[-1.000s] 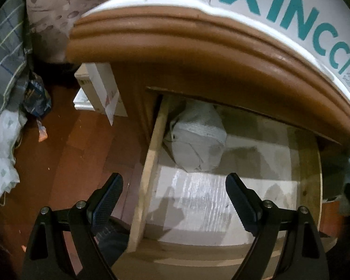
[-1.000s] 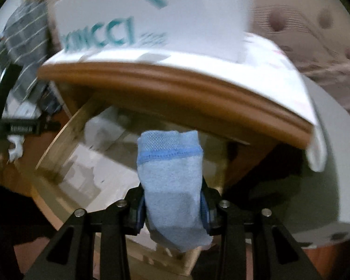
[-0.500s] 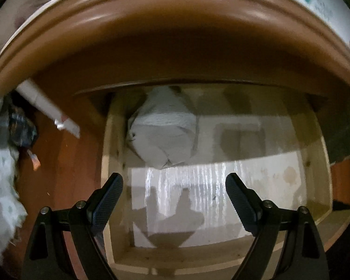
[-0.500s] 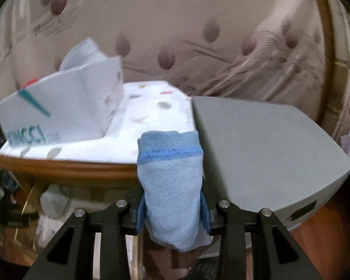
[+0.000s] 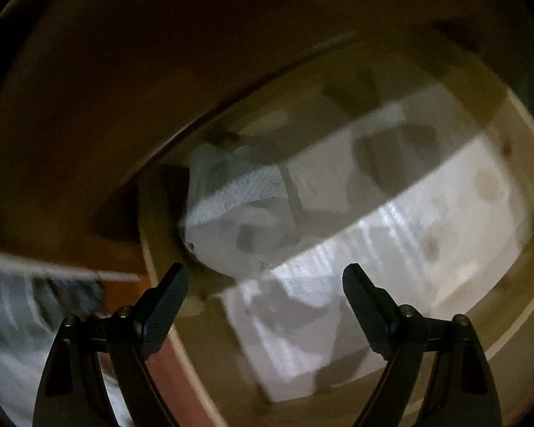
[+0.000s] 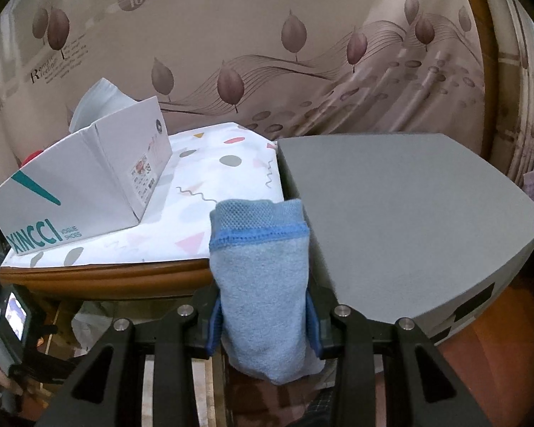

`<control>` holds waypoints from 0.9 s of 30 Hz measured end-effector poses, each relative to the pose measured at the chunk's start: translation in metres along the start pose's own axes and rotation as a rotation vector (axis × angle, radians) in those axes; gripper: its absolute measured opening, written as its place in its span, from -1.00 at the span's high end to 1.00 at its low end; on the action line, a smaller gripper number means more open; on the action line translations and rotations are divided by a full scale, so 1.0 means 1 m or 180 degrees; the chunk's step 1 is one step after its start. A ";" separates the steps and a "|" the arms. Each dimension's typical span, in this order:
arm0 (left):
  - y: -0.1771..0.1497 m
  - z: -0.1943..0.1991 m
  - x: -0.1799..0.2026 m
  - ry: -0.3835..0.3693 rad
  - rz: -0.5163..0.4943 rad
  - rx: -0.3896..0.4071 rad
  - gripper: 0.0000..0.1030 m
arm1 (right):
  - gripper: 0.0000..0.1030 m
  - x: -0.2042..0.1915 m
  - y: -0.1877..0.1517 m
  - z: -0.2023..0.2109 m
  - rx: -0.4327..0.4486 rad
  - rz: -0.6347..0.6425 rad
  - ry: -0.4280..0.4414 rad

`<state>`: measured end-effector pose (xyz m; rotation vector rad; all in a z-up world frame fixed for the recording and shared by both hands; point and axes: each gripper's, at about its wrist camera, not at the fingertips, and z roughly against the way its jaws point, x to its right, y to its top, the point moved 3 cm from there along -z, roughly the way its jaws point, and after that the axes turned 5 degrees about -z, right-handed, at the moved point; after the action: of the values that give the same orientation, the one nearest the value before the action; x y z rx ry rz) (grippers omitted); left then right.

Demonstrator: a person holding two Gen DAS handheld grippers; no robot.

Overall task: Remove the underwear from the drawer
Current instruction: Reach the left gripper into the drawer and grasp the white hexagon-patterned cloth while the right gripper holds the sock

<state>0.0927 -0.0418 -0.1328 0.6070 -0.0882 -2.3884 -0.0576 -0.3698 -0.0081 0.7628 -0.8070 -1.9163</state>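
Right gripper (image 6: 263, 315): clamped on a folded light-blue knit underwear roll with a darker blue stitched band (image 6: 261, 270); roll upright between the pads, top above the fingertips, bottom hanging below.
Change, right side: a second ago over the open drawer; now raised clear, facing the nightstand top.
Meaning for task: blue piece already out of the drawer, not yet set down.
Ahead of blue roll: white cloth with coloured shapes (image 6: 210, 181) over the brown wooden nightstand top; flat grey block (image 6: 402, 220) just right of the roll; white shoe box with teal lettering (image 6: 85, 181) to the left.
Left gripper (image 5: 265, 281): jaws spread wide, nothing between the pads (image 5: 165, 304).
Change, left side: view rolled and drawn nearer since a second ago; drawer now slanted, blurred and dim under the nightstand's overhanging edge.
Remaining item: folded white textured underwear bundle (image 5: 238, 217) in the pale wooden drawer (image 5: 491, 192), against its far-left corner.
Bundle relative to left gripper: ahead of the fingertips, nearer the left finger, apart from both pads.
Judged step: reach for the white bundle; more travel inward and a slight shift leftward likely needed before closing.
Risk: left finger close to the drawer's side wall.
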 end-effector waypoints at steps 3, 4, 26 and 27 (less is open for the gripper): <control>-0.002 -0.004 0.011 0.0188 -0.0423 -0.0013 -0.66 | 0.28 -0.001 -0.001 -0.001 -0.0022 -0.0007 0.0029; -0.002 -0.005 0.014 0.0240 -0.0530 -0.0015 -0.58 | 0.28 -0.001 -0.002 -0.002 -0.0035 -0.0025 0.0046; 0.018 -0.041 0.019 0.0112 -0.0924 0.0038 0.14 | 0.28 -0.004 -0.006 -0.009 -0.0151 -0.0164 0.0243; 0.016 -0.041 0.020 0.0075 -0.0916 0.0031 0.14 | 0.28 -0.004 -0.005 -0.009 -0.0142 -0.0162 0.0243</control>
<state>0.1071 -0.0634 -0.1734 0.6920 -0.0019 -2.6580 -0.0517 -0.3660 -0.0168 0.8313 -0.7019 -1.9318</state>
